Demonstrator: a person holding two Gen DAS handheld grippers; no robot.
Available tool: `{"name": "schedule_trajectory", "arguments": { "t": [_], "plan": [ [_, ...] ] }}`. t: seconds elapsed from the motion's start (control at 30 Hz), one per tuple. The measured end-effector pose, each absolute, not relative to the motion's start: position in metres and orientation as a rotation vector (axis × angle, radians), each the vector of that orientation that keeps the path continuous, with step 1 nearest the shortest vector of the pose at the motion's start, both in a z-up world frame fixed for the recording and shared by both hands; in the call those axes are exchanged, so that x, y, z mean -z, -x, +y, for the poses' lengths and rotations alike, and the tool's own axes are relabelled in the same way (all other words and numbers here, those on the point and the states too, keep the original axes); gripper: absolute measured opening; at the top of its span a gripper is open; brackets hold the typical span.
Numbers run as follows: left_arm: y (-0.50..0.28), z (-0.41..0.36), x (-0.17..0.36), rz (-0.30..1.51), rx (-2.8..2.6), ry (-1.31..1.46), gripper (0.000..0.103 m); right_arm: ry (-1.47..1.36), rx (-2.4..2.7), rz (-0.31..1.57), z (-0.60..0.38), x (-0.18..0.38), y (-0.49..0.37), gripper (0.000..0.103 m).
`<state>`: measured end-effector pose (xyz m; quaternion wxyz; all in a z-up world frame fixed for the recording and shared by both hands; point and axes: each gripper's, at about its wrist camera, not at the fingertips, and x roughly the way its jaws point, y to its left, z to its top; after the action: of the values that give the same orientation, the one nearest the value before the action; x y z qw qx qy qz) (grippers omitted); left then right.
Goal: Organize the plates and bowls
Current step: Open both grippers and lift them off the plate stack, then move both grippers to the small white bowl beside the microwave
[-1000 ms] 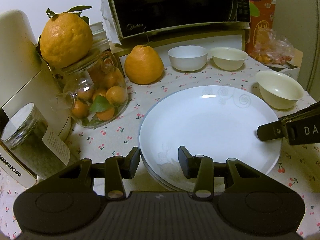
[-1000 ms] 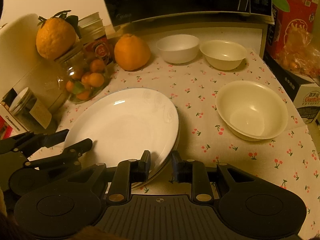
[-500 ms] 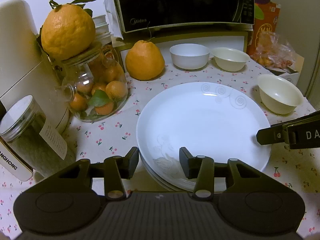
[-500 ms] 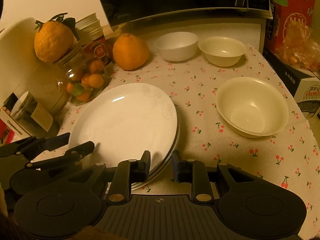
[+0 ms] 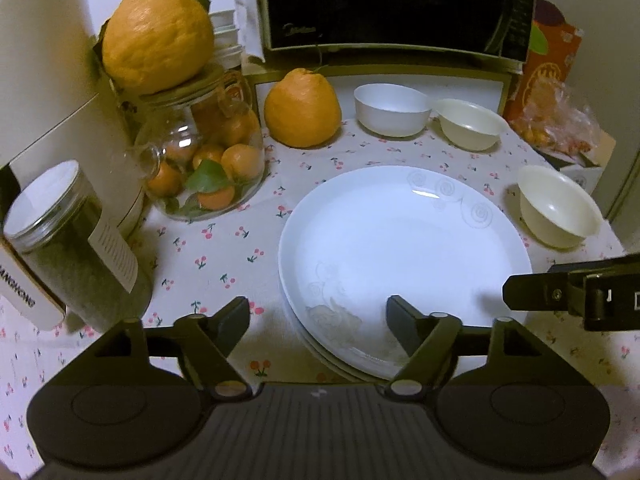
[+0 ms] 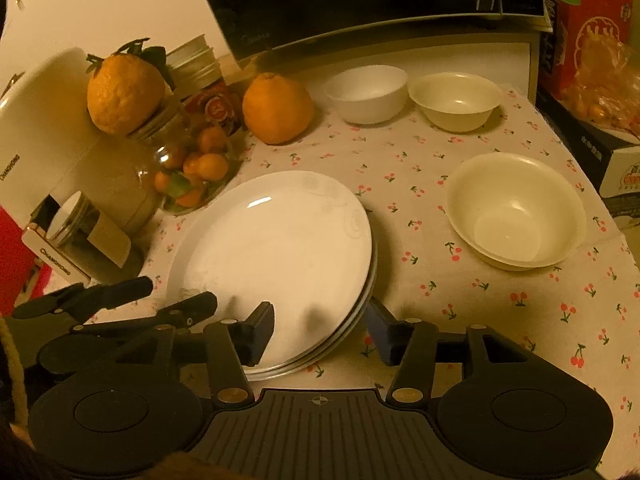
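Note:
A stack of white plates (image 5: 404,236) lies on the cherry-print cloth; it also shows in the right wrist view (image 6: 280,248). My left gripper (image 5: 318,320) is open, its jaws either side of the stack's near-left rim. My right gripper (image 6: 320,328) is open, its jaws astride the stack's near-right rim. A cream bowl (image 6: 516,210) sits right of the plates, also seen in the left wrist view (image 5: 558,206). A white bowl (image 5: 392,110) and a second cream bowl (image 5: 468,124) stand at the back under the microwave.
A glass jar of small oranges (image 5: 200,160) with a big citrus on top stands at the left, beside a white appliance (image 5: 48,92) and a lidded jar (image 5: 76,248). Another citrus (image 5: 302,110) sits near the microwave (image 5: 392,4). Boxes and a bag (image 6: 596,80) line the right edge.
Both grippers have opened wider. The plate stack has settled flat on the cloth and both cameras have pulled back slightly.

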<state>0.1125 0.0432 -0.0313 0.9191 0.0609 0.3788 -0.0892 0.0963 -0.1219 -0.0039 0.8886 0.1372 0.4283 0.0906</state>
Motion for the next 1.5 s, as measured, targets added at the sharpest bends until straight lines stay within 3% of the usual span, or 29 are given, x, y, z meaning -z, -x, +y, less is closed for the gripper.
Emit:
{"name": "schedule_trajectory", "arguments": {
  "t": [0.23, 0.43, 0.9, 1.5],
  "plan": [
    [-0.103, 0.042, 0.022, 0.794, 0.166, -0.096, 0.095, -0.29, -0.201, 0.885, -0.125, -0.003, -0.086, 0.069],
    [-0.1, 0.039, 0.015, 0.81, 0.175, -0.032, 0.102, -0.271, -0.201, 0.884, -0.129, -0.007, -0.083, 0.075],
    [-0.133, 0.018, -0.007, 0.82, 0.114, -0.04, 0.102, -0.279, -0.156, 0.807, -0.173, -0.045, -0.124, 0.084],
    [-0.229, -0.014, -0.017, 0.871, 0.112, 0.068, 0.102, -0.264, -0.157, 0.794, -0.21, -0.045, -0.23, 0.084]
  ]
}}
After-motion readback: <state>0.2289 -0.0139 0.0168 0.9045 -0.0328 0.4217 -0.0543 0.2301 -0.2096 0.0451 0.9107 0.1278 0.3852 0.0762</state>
